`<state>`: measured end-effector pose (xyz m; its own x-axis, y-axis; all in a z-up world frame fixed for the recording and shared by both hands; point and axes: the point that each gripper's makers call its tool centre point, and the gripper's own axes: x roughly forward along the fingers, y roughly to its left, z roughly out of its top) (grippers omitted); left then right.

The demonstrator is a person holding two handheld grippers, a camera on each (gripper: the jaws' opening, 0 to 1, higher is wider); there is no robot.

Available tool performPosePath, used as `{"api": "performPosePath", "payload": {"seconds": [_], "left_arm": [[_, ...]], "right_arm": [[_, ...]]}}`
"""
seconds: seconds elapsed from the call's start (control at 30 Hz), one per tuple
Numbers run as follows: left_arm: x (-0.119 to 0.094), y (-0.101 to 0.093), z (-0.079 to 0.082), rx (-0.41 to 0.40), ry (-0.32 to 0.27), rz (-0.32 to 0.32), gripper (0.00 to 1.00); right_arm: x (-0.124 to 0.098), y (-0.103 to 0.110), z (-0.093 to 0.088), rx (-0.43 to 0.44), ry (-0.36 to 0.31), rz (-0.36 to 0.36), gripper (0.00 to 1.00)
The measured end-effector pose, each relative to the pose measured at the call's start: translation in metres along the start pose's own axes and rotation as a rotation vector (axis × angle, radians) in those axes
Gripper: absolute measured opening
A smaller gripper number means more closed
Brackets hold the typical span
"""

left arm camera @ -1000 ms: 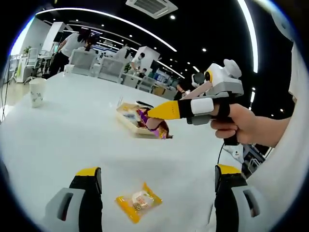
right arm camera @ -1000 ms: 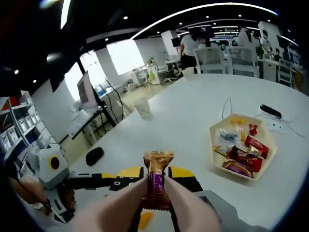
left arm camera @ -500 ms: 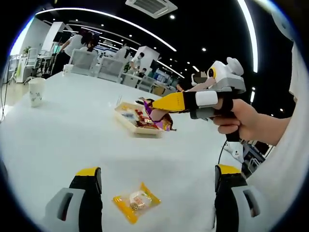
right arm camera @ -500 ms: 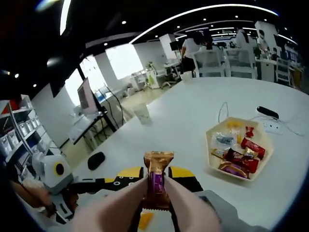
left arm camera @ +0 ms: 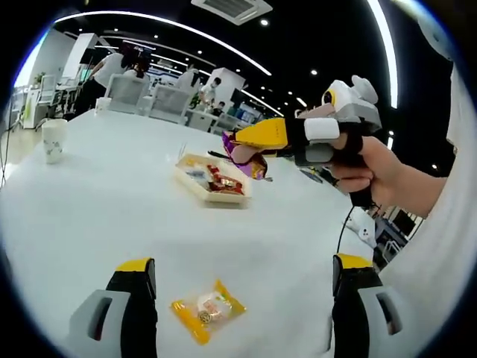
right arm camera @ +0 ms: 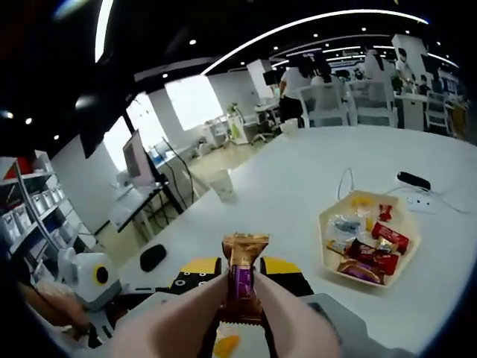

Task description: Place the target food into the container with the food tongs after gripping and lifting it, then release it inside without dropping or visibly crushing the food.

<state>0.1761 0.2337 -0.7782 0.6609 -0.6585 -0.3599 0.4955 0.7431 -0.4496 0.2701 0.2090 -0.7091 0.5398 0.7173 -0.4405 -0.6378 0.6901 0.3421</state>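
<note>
Right hand-held gripper (right arm camera: 242, 287) pinches snack (right arm camera: 243, 280); tray (right arm camera: 367, 240) rim apart.

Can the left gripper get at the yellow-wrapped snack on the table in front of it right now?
Probably yes: the left gripper is open, and the yellow-wrapped snack lies alone on the white table between its jaws.

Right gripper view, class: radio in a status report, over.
Right tool shut on purple-and-gold snack, held above the table. Left tool open, over a yellow packet. Tray ahead, already holding snacks; path looks clear.
</note>
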Motion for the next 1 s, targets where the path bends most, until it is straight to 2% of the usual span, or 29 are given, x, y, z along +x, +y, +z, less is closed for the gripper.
{"api": "performPosePath", "payload": {"seconds": [0.13, 0.23, 0.53, 1.0], "left_arm": [[0.003, 0.006, 0.011, -0.02, -0.032, 0.019, 0.99], [0.006, 0.004, 0.013, -0.021, -0.033, 0.024, 0.99], [0.014, -0.008, 0.012, -0.005, -0.017, 0.014, 0.99], [0.021, -0.028, 0.036, 0.062, -0.04, -0.029, 0.99]], "right_arm": [[-0.002, -0.005, 0.001, -0.004, 0.003, -0.001, 0.19], [-0.007, -0.011, 0.006, -0.006, -0.006, -0.005, 0.19], [-0.021, -0.025, 0.013, 0.006, -0.041, -0.031, 0.19], [-0.043, -0.031, 0.024, 0.008, -0.082, -0.053, 0.19]]}}
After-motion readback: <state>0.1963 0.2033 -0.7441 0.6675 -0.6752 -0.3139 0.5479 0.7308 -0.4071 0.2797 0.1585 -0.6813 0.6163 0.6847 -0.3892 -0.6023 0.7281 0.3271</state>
